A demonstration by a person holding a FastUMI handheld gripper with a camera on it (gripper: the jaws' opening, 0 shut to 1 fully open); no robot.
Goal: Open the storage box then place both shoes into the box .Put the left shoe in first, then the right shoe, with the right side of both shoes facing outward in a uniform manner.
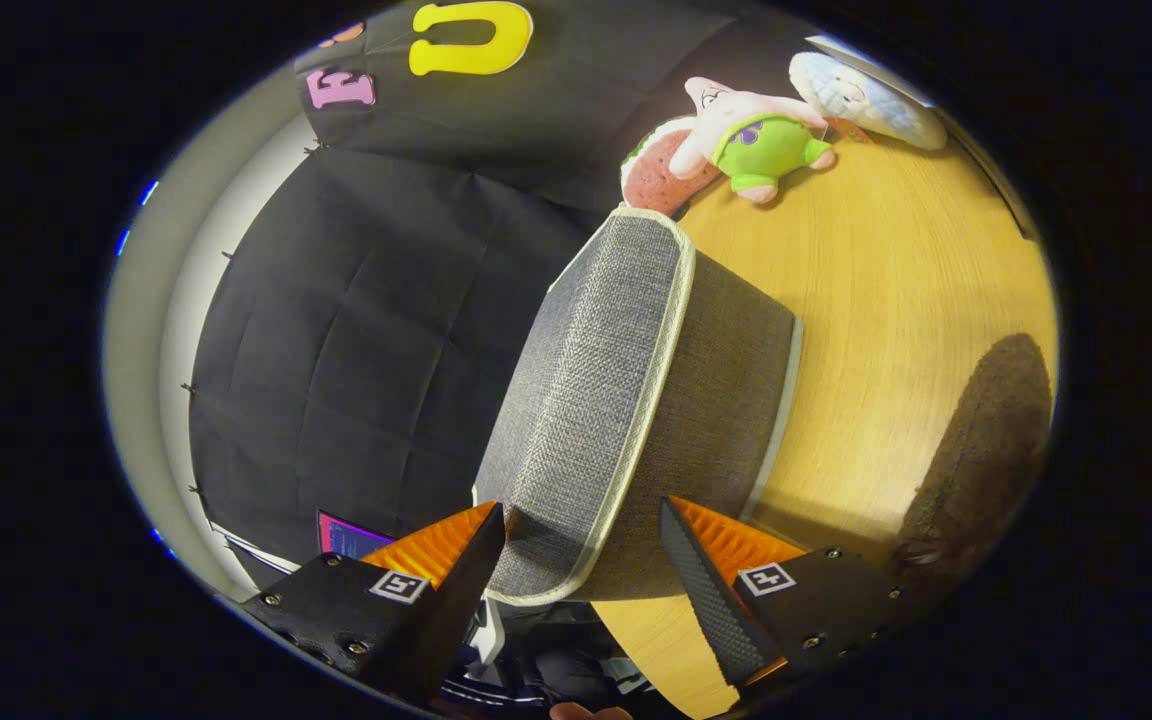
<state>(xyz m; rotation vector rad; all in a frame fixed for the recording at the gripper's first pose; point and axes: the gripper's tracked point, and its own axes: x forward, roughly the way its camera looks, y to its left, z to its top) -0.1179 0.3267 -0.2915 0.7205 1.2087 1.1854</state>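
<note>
- Right, gripper view: the gripper [584, 560] has its fingers spread apart, one on each side of the storage box's lid [586, 400], and contact isn't clear.
- That lid is coarse grey woven fabric with pale piping along the rim, its long axis running away from the fingers toward the plush toys.
- Below it the storage box [731, 380] sits on the wooden table [896, 290].
- Beyond lie soft plush toys [746, 140], pink and green.
</note>
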